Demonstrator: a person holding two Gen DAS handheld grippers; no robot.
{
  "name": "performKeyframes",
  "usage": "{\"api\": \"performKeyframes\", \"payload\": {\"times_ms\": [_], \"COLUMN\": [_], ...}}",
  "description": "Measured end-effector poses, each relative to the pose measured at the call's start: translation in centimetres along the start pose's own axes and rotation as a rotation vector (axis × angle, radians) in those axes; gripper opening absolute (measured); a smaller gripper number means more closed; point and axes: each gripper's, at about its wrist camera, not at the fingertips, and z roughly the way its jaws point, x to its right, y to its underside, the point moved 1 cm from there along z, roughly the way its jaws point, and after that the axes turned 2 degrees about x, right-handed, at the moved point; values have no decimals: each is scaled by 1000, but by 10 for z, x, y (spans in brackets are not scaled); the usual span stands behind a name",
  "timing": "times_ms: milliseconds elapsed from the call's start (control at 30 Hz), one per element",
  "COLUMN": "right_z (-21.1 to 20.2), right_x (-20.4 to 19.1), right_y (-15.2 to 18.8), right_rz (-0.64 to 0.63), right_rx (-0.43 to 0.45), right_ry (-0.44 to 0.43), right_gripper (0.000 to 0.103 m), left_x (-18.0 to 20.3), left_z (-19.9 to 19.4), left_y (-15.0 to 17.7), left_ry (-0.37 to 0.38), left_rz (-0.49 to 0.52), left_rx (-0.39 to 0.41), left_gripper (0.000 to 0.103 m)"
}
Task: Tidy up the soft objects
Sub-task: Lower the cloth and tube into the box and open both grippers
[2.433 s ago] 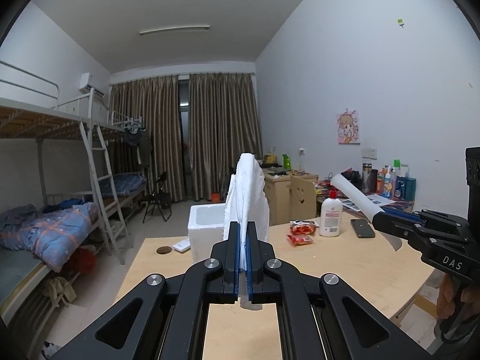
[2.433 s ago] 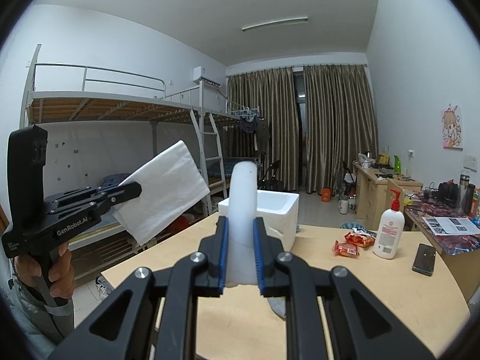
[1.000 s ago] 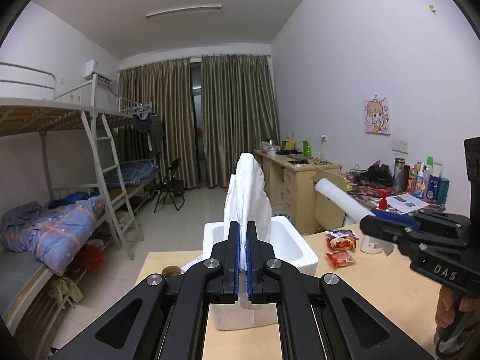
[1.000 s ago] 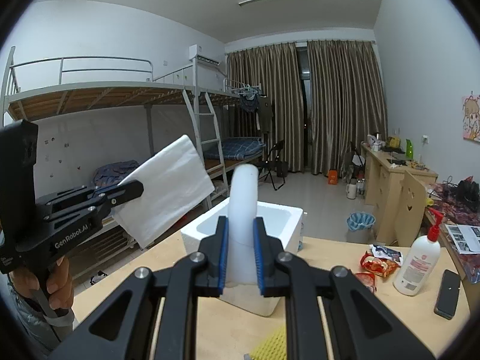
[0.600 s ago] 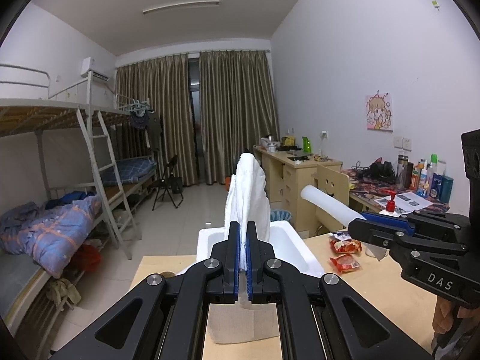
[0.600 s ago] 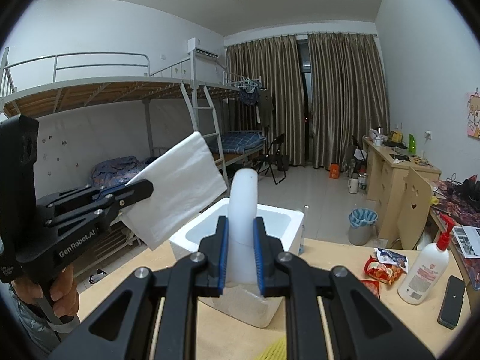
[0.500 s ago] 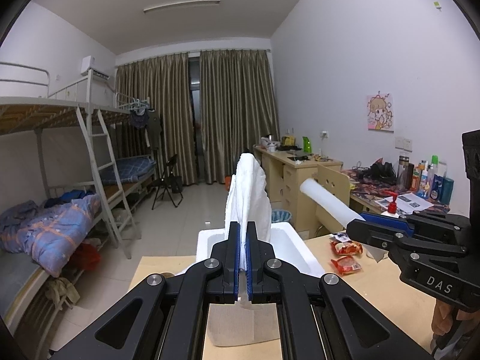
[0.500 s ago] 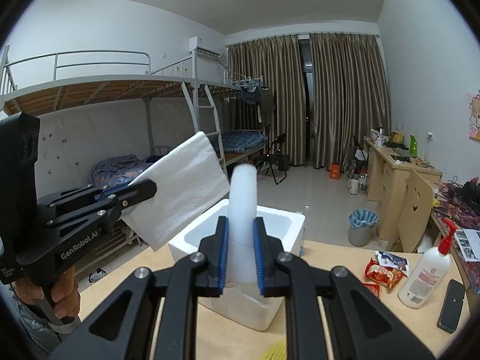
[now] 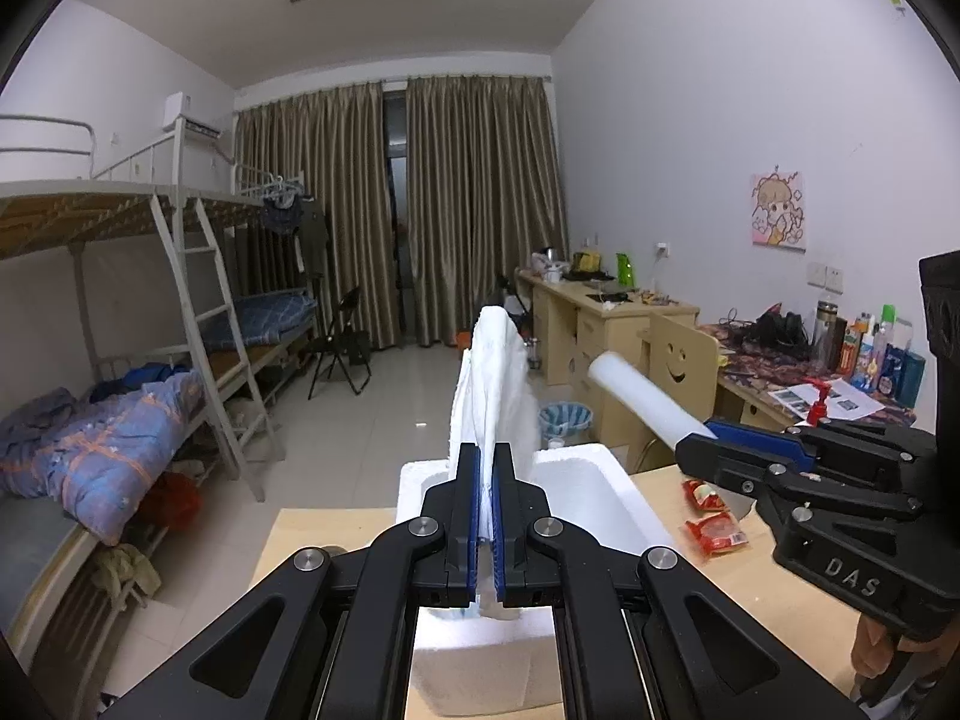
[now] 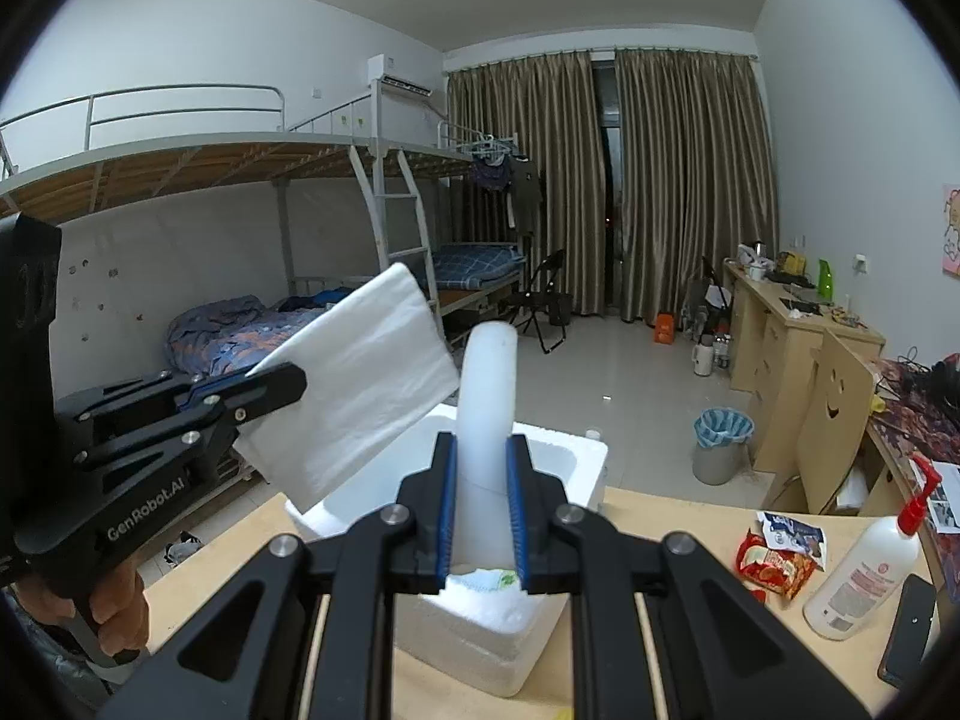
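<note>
My left gripper [image 9: 486, 516] is shut on a white folded cloth [image 9: 495, 396] and holds it upright above a white foam box [image 9: 594, 510] on the wooden table. In the right wrist view the cloth [image 10: 360, 384] hangs flat from the left gripper [image 10: 282, 387] over the box [image 10: 564, 462]. My right gripper [image 10: 483, 516] is shut on a white foam roll [image 10: 489, 396], also above the box. In the left wrist view the roll [image 9: 636, 399] sticks out of the right gripper [image 9: 696, 450].
On the table [image 10: 678, 648] lie red snack packets [image 10: 774, 564], a pump bottle [image 10: 864, 570] and a black phone [image 10: 909, 630] to the right. A bunk bed [image 10: 240, 312] stands left, desks [image 9: 606, 324] along the right wall, a bin [image 10: 720, 444] on the floor.
Both grippers have moved forward toward the foam box, which is now larger and directly beneath the cloth and the roll. Both stay shut on their loads.
</note>
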Motion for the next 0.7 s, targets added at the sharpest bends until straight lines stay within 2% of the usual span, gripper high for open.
{"api": "performKeyframes", "payload": {"times_ms": [167,700], "right_z": [4,12], "right_x": [2,16], "right_y": [-1,4], "right_rz": [-2,32], "right_rx": [8,-14], "right_ry": [0,10], "right_gripper": [19,19], "left_x": [-2,4], "left_z": [16,64], "left_y": [-5,19], "left_ry": [-3,41], "left_rz": [3,-12], "left_rx": [-3,-122], "left_gripper": [3,3]}}
